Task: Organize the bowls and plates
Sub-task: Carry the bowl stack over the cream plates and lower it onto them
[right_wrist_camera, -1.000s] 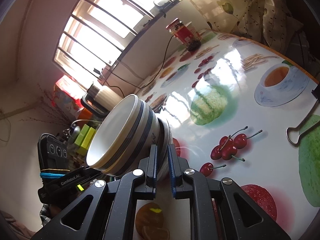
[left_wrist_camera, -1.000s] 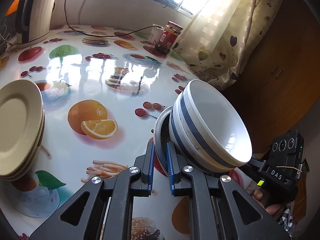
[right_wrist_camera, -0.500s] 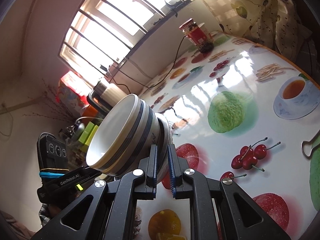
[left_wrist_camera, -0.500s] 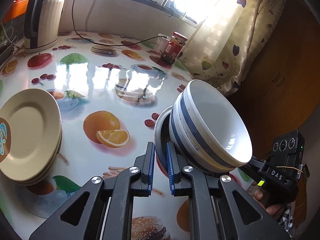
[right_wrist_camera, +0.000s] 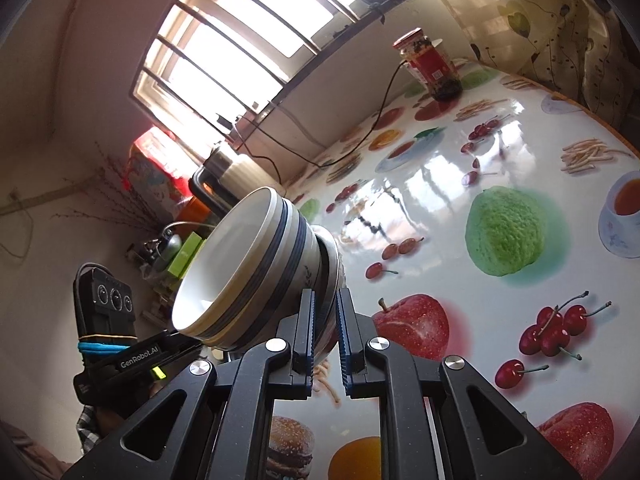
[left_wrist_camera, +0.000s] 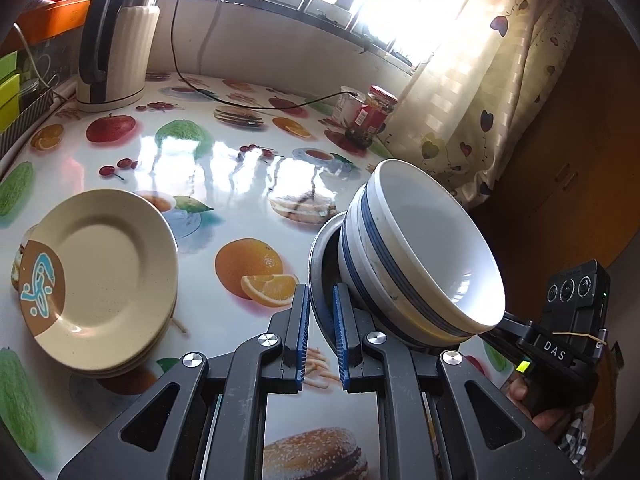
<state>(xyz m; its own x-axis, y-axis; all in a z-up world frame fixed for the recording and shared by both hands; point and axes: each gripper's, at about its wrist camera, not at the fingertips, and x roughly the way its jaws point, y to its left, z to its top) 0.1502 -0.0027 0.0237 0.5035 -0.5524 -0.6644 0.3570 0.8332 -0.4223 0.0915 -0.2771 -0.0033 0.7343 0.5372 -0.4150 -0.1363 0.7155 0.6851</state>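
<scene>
Bowl stack (left_wrist_camera: 420, 252) higher; "DAS", "GenRobot.AI" labels.

Each gripper was matt black, built of angular arms with triangular cut-outs and round silver screw heads at the joints. The left gripper (left_wrist_camera: 321, 320) and the right gripper (right_wrist_camera: 324, 330) both carried ribbed blue pads along the inner faces of their fingers. The right unit's handle bore white "DAS" lettering, three small lenses, a thin yellow band and a green light. The left unit's read "GenRobot.AI" and was wrapped in blue bands. A checked sleeve (left_wrist_camera: 576, 436) showed behind.
</scene>
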